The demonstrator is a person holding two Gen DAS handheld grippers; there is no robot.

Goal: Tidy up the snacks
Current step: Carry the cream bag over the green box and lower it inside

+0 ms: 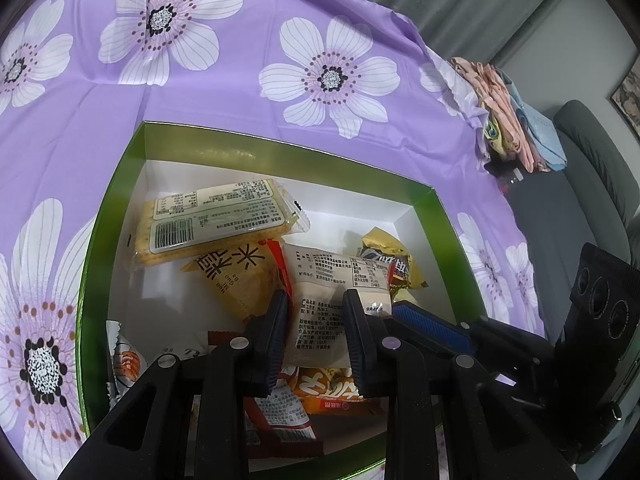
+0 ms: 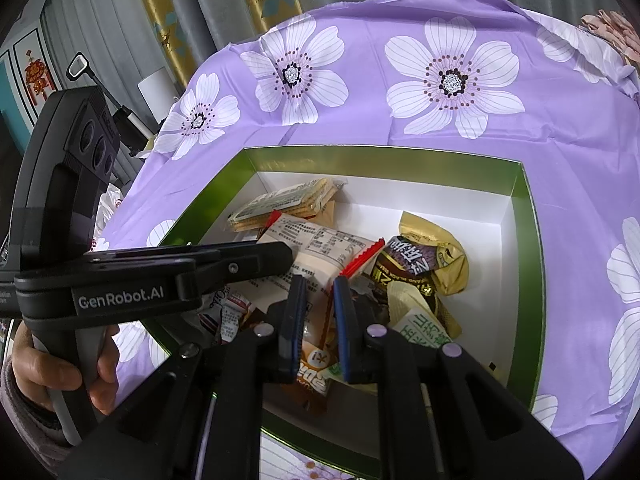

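Note:
A green box with a white inside holds several snack packets; it also shows in the right wrist view. My left gripper is inside the box, its jaws closed on the sides of a beige packet with a red edge. That packet also shows in the right wrist view. My right gripper hangs over the box's near side, jaws narrowly apart above an orange packet, and I cannot tell whether it grips it. A cracker pack lies at the back left.
The box sits on a purple flowered cloth. Gold and dark candy wrappers lie in the box's right part. Folded cloths lie at the table's far right edge. A grey sofa stands beyond.

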